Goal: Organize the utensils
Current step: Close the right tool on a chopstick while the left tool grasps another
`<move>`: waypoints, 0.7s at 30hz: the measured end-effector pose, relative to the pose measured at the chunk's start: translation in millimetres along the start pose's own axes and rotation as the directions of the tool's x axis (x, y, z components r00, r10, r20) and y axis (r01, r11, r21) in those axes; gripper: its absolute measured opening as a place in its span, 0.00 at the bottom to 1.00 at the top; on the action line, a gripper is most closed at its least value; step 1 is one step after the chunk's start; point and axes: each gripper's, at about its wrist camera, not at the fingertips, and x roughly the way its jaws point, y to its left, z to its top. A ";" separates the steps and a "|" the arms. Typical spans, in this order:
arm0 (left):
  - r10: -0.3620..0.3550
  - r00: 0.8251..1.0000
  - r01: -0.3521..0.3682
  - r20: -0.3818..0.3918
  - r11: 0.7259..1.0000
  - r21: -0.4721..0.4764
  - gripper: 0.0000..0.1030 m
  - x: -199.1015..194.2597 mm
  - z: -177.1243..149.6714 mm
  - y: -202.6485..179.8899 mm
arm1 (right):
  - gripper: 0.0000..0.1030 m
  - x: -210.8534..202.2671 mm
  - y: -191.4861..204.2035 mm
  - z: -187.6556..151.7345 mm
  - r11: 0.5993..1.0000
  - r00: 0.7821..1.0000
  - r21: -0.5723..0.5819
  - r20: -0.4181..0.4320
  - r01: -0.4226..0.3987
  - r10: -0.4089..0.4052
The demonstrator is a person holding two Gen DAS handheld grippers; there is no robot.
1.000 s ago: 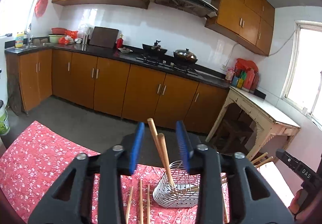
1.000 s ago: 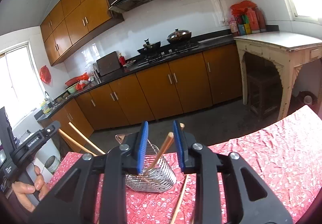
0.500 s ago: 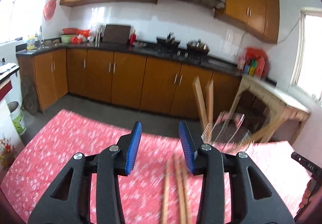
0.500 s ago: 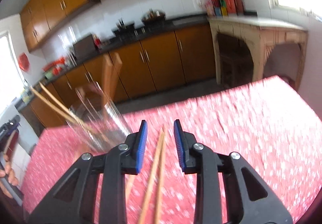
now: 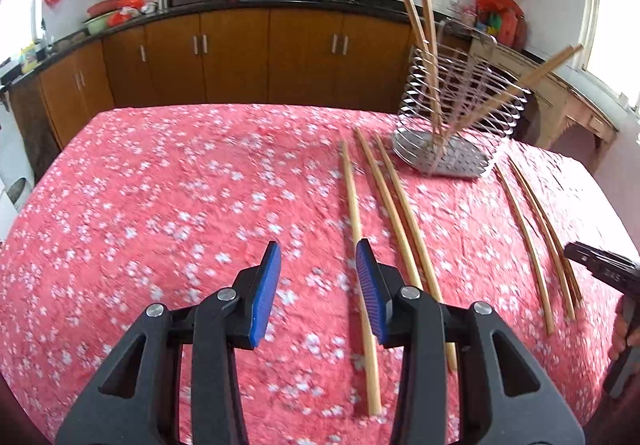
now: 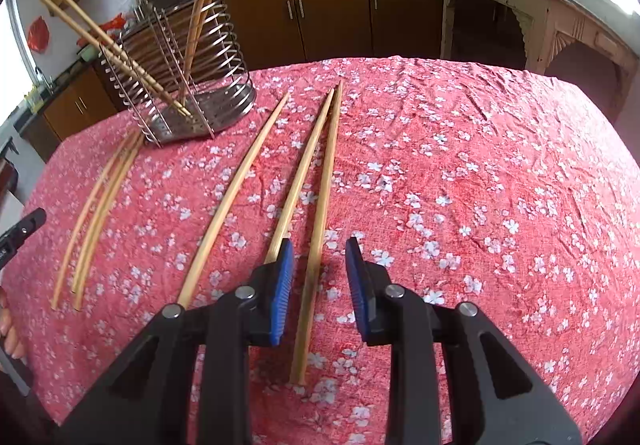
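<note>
Both grippers are lowered toward loose chopsticks on the table, so the step in hand looks like the pick-up, before the carry to the holder.

Nearest, the right gripper point(image 6: 318, 277) has its jaws apart and nothing is pinched. One chopstick point(image 6: 320, 213) lies on the cloth and runs between the two blue pads; the second chopstick point(image 6: 298, 181) passes just outside the left pad. The next move probably calls for a little more descent and then closing on the stick between the pads.

The left gripper point(image 5: 318, 287) is also open and empty. The closest chopstick point(image 5: 356, 241) lies just beside its right pad, not between the pads, so this gripper likely needs a small shift to the right first.

Farther on the red flowered tablecloth point(image 5: 160, 185) lie more sticks in two groups. At the far edge stands the wire holder point(image 6: 180, 73), upright, with several chopsticks already leaning inside.
</note>
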 end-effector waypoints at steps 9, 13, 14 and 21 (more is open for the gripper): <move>-0.022 0.999 0.023 -0.036 0.999 0.031 0.40 5.0 -12.2 -11.3 | 0.12 5.5 10.4 -4.0 0.995 0.997 -0.061 0.017 0.078 -0.077; -0.028 0.998 0.031 -0.058 0.998 0.048 0.40 8.8 -17.0 -17.4 | 0.08 6.0 -1.0 1.2 0.997 0.997 -0.015 0.017 0.082 -0.082; -0.028 0.997 0.032 -0.065 0.998 0.053 0.41 9.7 -18.4 -18.5 | 0.08 6.8 -6.7 3.5 0.996 0.996 0.008 0.018 0.092 -0.093; -0.004 0.992 0.016 -0.128 0.995 0.094 0.40 22.7 -25.3 -30.2 | 0.08 8.2 -24.2 10.1 0.994 0.995 0.057 0.016 0.094 -0.095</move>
